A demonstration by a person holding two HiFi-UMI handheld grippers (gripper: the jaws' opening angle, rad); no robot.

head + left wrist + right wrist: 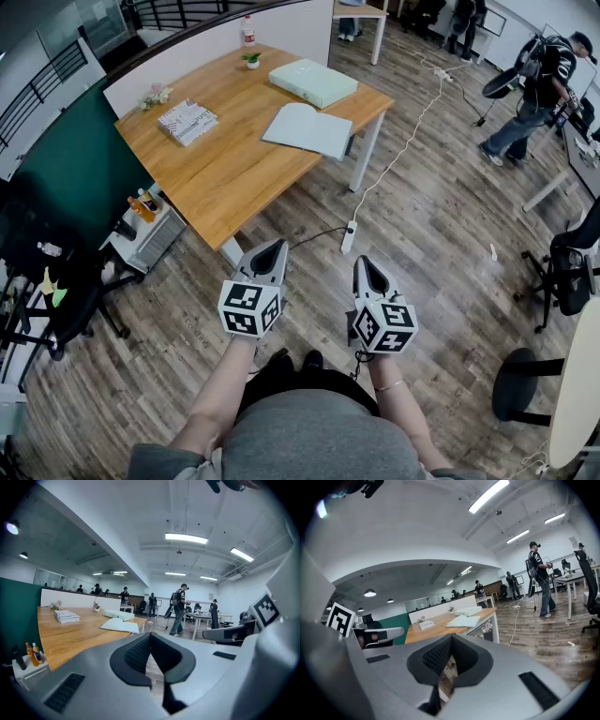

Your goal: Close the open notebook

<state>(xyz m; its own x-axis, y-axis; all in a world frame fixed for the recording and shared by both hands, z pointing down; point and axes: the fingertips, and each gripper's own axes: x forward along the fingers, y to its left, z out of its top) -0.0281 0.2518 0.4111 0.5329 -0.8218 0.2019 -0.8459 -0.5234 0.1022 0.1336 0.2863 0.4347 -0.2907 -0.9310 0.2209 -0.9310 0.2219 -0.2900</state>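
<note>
On the wooden desk, near its far edge, the open notebook lies flat. Left gripper and right gripper hang well short of it, jaws together, empty.

Wooden table: open notebook, pale green box, patterned book stack, small potted plant.

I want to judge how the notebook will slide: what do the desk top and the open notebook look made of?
Desk top: probably wood or wood-look laminate, smooth and matte, with orange-brown grain streaks. Open notebook: paper, pale matte pages; its cover is hidden underneath.
</note>
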